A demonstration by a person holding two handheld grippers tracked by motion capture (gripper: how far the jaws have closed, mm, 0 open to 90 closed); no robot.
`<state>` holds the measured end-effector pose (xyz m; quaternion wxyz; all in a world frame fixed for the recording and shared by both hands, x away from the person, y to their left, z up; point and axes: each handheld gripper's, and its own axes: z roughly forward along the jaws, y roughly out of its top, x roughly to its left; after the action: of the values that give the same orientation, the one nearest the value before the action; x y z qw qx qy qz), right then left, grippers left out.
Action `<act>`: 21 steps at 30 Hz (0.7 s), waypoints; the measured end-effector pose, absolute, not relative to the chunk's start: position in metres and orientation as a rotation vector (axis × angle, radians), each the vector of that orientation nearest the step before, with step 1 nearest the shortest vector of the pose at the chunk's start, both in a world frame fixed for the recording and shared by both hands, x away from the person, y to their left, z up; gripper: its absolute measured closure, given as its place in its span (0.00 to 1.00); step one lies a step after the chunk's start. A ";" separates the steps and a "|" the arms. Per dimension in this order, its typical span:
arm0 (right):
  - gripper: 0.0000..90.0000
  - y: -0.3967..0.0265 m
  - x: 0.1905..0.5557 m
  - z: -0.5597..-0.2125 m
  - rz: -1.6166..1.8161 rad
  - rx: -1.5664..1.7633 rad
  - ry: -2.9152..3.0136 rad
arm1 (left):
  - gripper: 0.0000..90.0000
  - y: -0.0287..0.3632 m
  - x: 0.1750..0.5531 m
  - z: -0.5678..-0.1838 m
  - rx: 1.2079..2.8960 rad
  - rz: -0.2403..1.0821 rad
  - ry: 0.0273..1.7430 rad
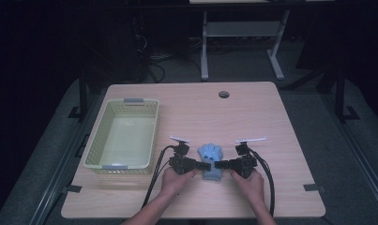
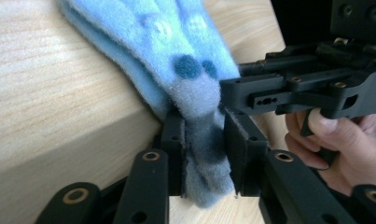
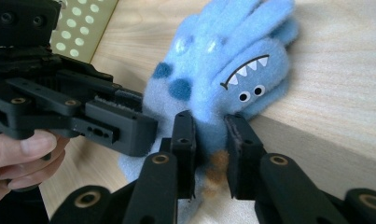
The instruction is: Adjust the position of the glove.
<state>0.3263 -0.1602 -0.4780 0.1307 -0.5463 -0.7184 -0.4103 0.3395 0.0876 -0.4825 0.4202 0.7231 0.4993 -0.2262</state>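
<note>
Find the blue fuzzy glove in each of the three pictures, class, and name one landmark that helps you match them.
High view: the blue glove lies near the table's front edge, between the two grippers.
Left gripper view: top centre, its cuff running down between the black jaws.
Right gripper view: centre and upper right, toothy face showing, cuff pinched between the jaws.
Shared landmark: the wooden table under the glove.

Fuzzy blue fleece glove, matt black plastic left gripper and right gripper, pale smooth wood-grain table, glossy perforated plastic basket at nine o'clock.
</note>
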 end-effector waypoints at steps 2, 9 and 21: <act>0.86 -0.160 0.325 -0.477 -1.200 -1.584 -2.088 | 0.80 0.088 0.340 -0.483 1.804 -0.573 1.247; 0.88 -0.159 0.323 -0.472 -1.217 -1.583 -2.090 | 0.81 0.089 0.340 -0.479 1.826 -0.551 1.227; 0.90 -0.149 0.323 -0.454 -1.258 -1.555 -2.110 | 0.81 0.099 0.341 -0.460 1.811 -0.502 1.205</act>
<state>0.3233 -0.1494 -0.4537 0.1169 -0.5312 -0.7207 -0.4299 0.3405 0.0992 -0.4598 0.4391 0.7289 0.4849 -0.2020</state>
